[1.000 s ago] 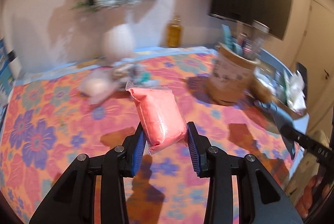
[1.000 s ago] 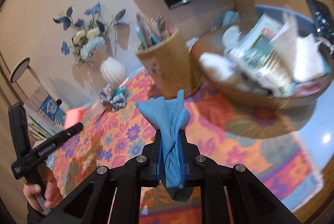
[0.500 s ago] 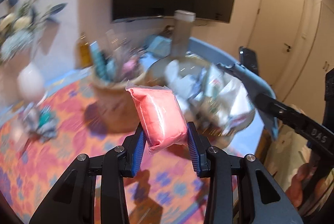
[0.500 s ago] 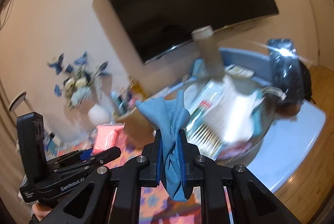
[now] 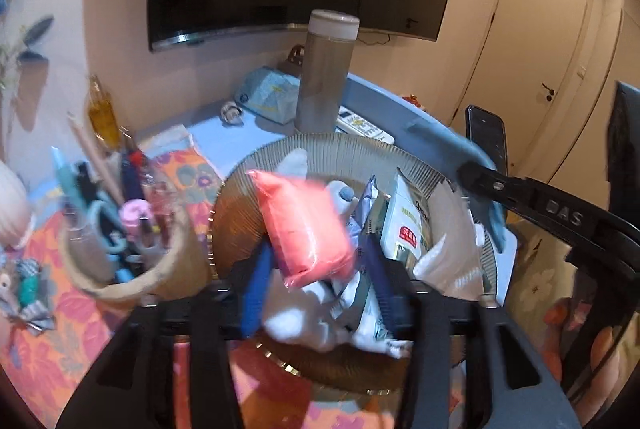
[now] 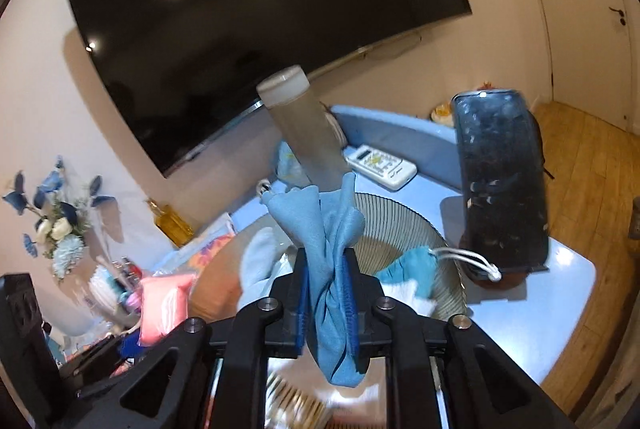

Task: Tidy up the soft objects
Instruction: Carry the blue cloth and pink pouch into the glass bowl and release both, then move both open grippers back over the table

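Both soft things hang over the ribbed bowl (image 5: 320, 149) but neither is dropped in yet: my left gripper (image 5: 316, 285) pinches the pink packet (image 5: 304, 225), my right gripper (image 6: 326, 301) squeezes the blue cloth (image 6: 324, 229).

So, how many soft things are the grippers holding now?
2: a pink soft pack between the left gripper's fingers, over the bowl; a blue cloth in the right gripper.

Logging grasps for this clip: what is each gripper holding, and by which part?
Left gripper: pink soft packet, pinched at its lower end. Right gripper: blue cloth, clamped around its bunched middle.
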The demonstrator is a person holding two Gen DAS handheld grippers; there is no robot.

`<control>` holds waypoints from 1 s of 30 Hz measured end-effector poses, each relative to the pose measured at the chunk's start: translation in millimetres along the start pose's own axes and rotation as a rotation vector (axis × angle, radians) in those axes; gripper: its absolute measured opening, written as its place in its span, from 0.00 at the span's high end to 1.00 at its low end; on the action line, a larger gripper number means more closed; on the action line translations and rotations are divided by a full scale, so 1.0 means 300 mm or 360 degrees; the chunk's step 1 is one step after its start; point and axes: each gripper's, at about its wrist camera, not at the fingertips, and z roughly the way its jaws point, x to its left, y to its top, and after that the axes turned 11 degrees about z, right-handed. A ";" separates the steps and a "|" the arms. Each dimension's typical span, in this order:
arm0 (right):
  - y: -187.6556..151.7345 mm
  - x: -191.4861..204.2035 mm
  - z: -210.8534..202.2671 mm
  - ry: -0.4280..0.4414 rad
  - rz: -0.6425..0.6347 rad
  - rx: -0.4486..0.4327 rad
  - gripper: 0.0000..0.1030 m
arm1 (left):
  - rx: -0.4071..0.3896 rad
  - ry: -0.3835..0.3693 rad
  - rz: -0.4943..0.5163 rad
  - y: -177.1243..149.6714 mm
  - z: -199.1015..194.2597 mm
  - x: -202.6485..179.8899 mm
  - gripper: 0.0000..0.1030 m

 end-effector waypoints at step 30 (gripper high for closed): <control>-0.457 0.452 -0.217 0.0387 -0.0490 0.0137 0.16 | -0.0224 0.0609 -0.0162 -0.349 -0.820 0.330 0.21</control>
